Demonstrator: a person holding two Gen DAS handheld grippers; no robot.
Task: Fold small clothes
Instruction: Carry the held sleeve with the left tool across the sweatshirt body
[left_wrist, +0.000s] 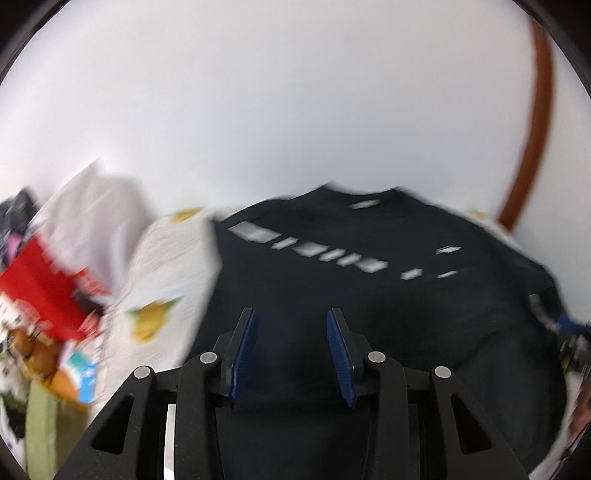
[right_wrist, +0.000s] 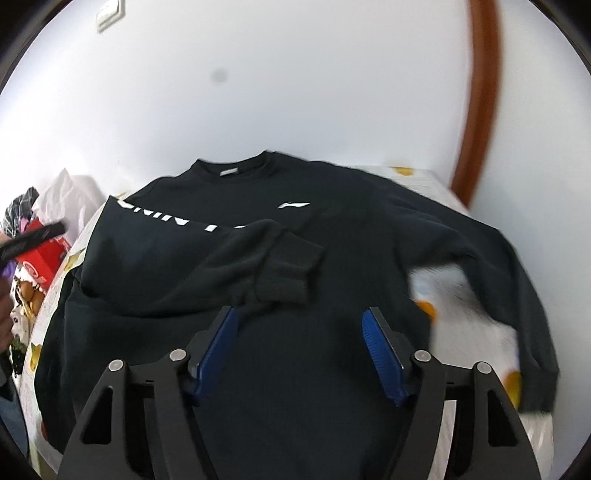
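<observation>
Closest to view, the right gripper (right_wrist: 299, 325) hovers low over the near half of a black sweatshirt (right_wrist: 332, 280), its blue fingers (right_wrist: 376, 343) spread wide with nothing between them. The left gripper (left_wrist: 290, 328) hangs over the same garment from the other side, its fingers (left_wrist: 338, 339) also apart and empty; that view is smeared by motion blur.

The sweatshirt lies face up on a tabletop (right_wrist: 476, 317) covered in a white cloth printed with yellow fruit. Its collar (right_wrist: 236, 168) points toward the white wall (right_wrist: 295, 74). The left sleeve (right_wrist: 207, 254) is folded across the chest, its cuff (right_wrist: 291, 273) lying just beyond the right gripper. The right sleeve (right_wrist: 517, 273) is not yet folded: it stretches out to the side and bends back toward the near edge, with bare cloth showing between it and the body.

Off the tabletop's left side sits clutter, including a red box (right_wrist: 42, 254) and a white bag (right_wrist: 70, 195).

The likely next step is to bring the right sleeve across. The risks: fingers closing on the thick fabric may catch the body layer beneath, dragging the whole sweatshirt and undoing the folded sleeve. A pinch too close to the cuff could let the sleeve sag and land crooked. The garment fills most of the tabletop, so a hard tug could pull it over the edge.
</observation>
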